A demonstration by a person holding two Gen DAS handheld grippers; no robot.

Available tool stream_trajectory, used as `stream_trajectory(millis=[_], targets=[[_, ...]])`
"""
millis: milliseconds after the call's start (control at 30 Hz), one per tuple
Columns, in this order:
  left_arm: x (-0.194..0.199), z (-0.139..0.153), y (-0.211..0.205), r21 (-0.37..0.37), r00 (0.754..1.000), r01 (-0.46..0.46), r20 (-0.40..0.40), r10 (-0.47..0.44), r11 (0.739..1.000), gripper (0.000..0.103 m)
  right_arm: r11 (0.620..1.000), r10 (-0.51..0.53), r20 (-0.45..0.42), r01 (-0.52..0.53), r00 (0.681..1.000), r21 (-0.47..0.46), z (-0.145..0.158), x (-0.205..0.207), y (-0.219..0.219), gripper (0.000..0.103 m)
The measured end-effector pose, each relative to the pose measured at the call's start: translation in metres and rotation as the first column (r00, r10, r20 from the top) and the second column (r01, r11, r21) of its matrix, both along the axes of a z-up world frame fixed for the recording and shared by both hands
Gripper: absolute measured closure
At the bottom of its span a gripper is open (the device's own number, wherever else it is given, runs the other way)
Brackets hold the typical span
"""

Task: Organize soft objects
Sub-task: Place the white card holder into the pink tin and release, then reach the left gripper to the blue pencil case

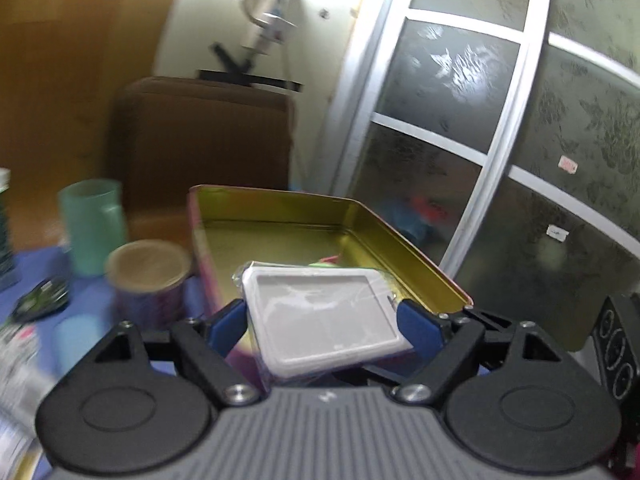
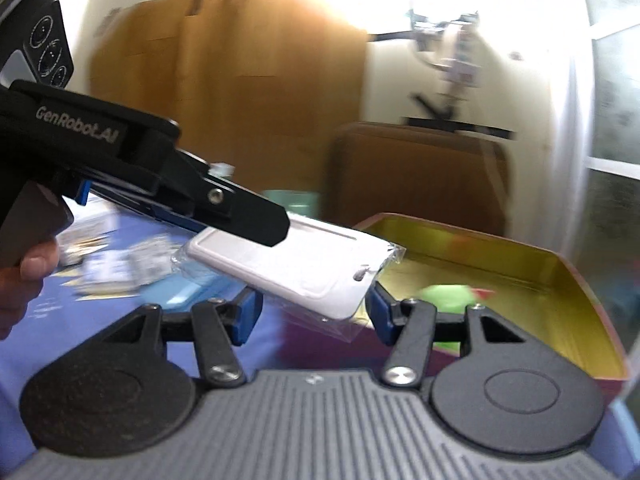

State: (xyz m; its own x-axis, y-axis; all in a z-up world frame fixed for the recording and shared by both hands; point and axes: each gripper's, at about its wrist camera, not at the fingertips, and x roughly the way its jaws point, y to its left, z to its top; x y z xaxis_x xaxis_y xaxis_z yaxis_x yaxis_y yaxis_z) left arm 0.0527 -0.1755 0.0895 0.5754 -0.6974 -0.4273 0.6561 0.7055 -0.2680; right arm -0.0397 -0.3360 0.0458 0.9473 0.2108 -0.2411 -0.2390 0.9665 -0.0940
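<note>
- Both views are blurred, so small details on the table (image 1: 36, 268) are hard to read; papers at the left edge of the left wrist view are smeared and cut off by the frame.
- The left gripper (image 1: 322, 322) has its jaws clamped on a white card holder (image 1: 320, 316) in a clear plastic sleeve, one blue pad on each side edge. The holder is tilted and sits in the air above the near end of the tin box (image 1: 404, 240).
- The right wrist view shows the same card holder (image 2: 296, 264) from the side, sticking out of the left gripper (image 2: 256, 224), whose body enters from the left with a hand (image 2: 24, 280) on its handle, only partly in frame.
- The right gripper (image 2: 312, 312) has its jaws apart. One corner of the holder's sleeve hangs between them, but I cannot see the pads (image 2: 380, 312) pressing on it.
- The tin box (image 2: 560, 280) is open and gold inside. Only the right wrist view shows clearly a soft green thing (image 2: 448, 294) with a red tip in it; its shape is too blurred to name.
- Only the left wrist view shows a green cup (image 1: 94, 224) and a round can (image 1: 150, 280), both left of the box, and a frosted glass door (image 1: 460, 120) behind.
</note>
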Motion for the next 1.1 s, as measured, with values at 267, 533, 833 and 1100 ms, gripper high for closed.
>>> stream_trajectory(millis=[267,533,833,1100], targets=[[0.017,-0.016,-0.030,0.068,0.998,-0.056,-0.004,0.057,0.996,0.013,0.966,-0.234,-0.053,0.239,0.971,0.096,-0.011,0.028,-0.052,0.031],[-0.027,-0.025,0.036,0.048,0.995,-0.096,0.043,0.094,0.994,0.010,0.961,-0.197,-0.023,0.198,0.980,0.192,-0.013,0.011,-0.044,0.031],[-0.060,-0.052,0.138,0.030,0.958,-0.286,-0.020,0.287,0.958,0.010,0.993,0.009,-0.014,-0.007,1.000,0.117,-0.009,0.007,0.027,0.032],[-0.064,-0.075,0.200,0.039,0.888,-0.453,-0.066,0.455,0.891,0.010,0.988,0.153,-0.117,-0.149,0.981,0.043,-0.021,0.022,0.091,0.031]])
